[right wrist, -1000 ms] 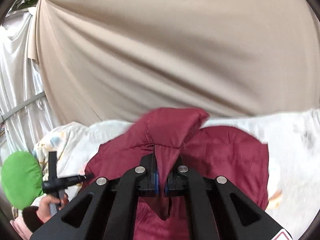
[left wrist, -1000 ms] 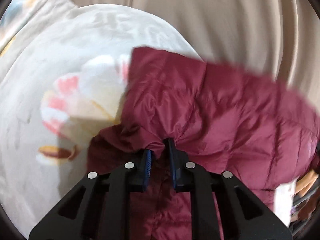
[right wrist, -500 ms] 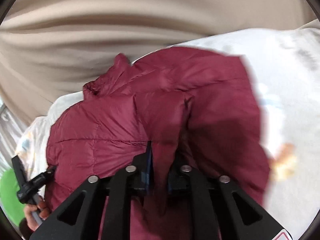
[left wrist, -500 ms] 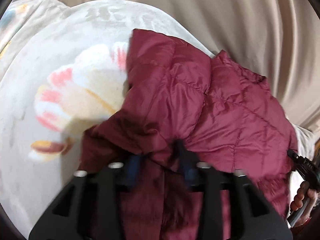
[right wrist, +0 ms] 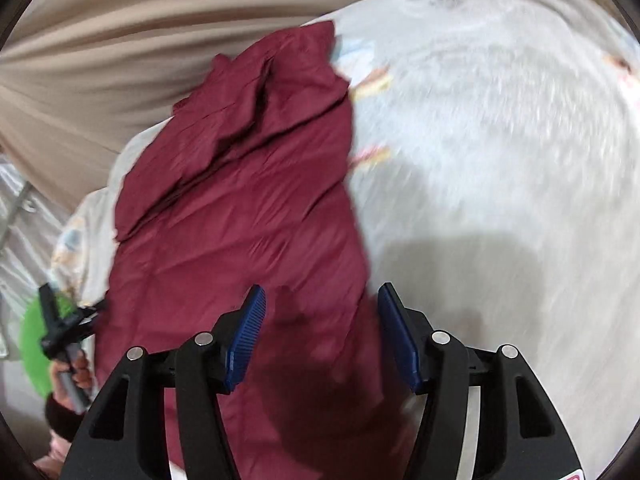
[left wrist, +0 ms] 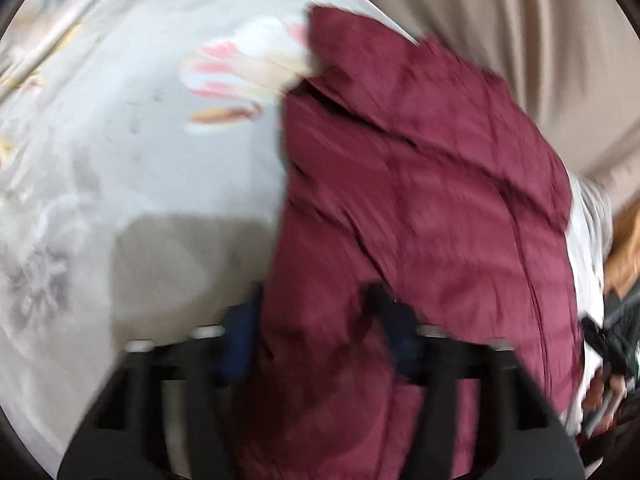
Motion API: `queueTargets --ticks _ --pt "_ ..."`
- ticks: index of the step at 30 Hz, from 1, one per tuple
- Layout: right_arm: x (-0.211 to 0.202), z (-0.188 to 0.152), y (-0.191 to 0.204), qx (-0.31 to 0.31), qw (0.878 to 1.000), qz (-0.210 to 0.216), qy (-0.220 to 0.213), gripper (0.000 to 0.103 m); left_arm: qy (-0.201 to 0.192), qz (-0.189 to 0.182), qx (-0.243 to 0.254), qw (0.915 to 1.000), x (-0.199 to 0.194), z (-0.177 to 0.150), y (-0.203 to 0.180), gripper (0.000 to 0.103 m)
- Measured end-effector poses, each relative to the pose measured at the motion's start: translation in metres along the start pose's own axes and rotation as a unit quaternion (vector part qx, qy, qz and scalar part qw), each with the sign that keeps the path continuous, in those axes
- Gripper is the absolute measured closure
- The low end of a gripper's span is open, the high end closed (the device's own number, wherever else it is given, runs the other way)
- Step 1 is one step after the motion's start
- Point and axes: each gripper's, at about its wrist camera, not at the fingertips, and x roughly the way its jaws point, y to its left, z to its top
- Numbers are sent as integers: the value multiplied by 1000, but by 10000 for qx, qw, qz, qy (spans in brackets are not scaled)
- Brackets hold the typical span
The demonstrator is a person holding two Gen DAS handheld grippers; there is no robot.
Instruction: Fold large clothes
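Note:
A maroon quilted jacket lies folded lengthwise on a white floral bedsheet; it also shows in the right wrist view. My left gripper is open, its blurred fingers set wide either side of the jacket's near end. My right gripper is open just above the jacket's near end, blue pads apart, with cloth lying under the gap. The other gripper and the hand that holds it show at the left edge of the right wrist view.
A beige curtain hangs behind the bed. The bedsheet spreads to the right of the jacket. A green round object sits at the lower left. Something orange lies at the right edge.
Both grippers have opened and let go of the jacket. The jacket has dropped onto the sheet, folded over into a long narrow shape. Both views have tilted downward.

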Motion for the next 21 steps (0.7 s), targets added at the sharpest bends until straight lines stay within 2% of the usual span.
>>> queueTargets --ticks 1,2,4,6,8,10,12,15,17,18,19,20,21 --pt "-1 -3 2 -65 9999 -127 15 98 68 -122 8 9999 -5 -5 -2 86" --pt "-4 -5 2 -25 10000 -64 -18 99 92 -194 2 9998 -9 -7 -2 94" --pt "-21 -13 2 110 9997 109 -181 100 63 -348 -30 9994 -30 -15 -3 98" --pt "-50 -25 10 -58 9992 119 -376 101 66 -439 11 9990 -45 -22 -9 99" --pt "-75 -44 13 -223 9987 85 -458 101 156 -572 15 9982 -66 -42 -8 99" --pt "-102 -72 16 -359 9984 6 -441 101 335 -678 -1 9971 -88 -77 -2 99" --pt "-121 -109 12 -420 9987 -135 -263 101 478 -703 -51 9964 -100 -105 4 98" --pt "-121 -154 2 -487 9976 -434 248 98 542 -617 -306 9962 -118 -154 20 96" --pt "-123 -165 -3 -506 9961 -637 346 95 402 -595 -435 9965 -128 -162 22 92" --pt "-127 -161 -3 -500 9957 -747 243 95 203 -626 -421 9969 -140 -159 20 92" --pt "-135 -152 1 -516 9943 -929 16 94 41 -605 -383 9974 -147 -153 17 91" --pt "-145 -139 10 -600 9927 -1004 -298 88 -183 -582 -282 9977 -158 -143 11 90" --pt "-152 -131 17 -669 9919 -966 -485 87 -319 -576 -179 9977 -161 -132 4 87"
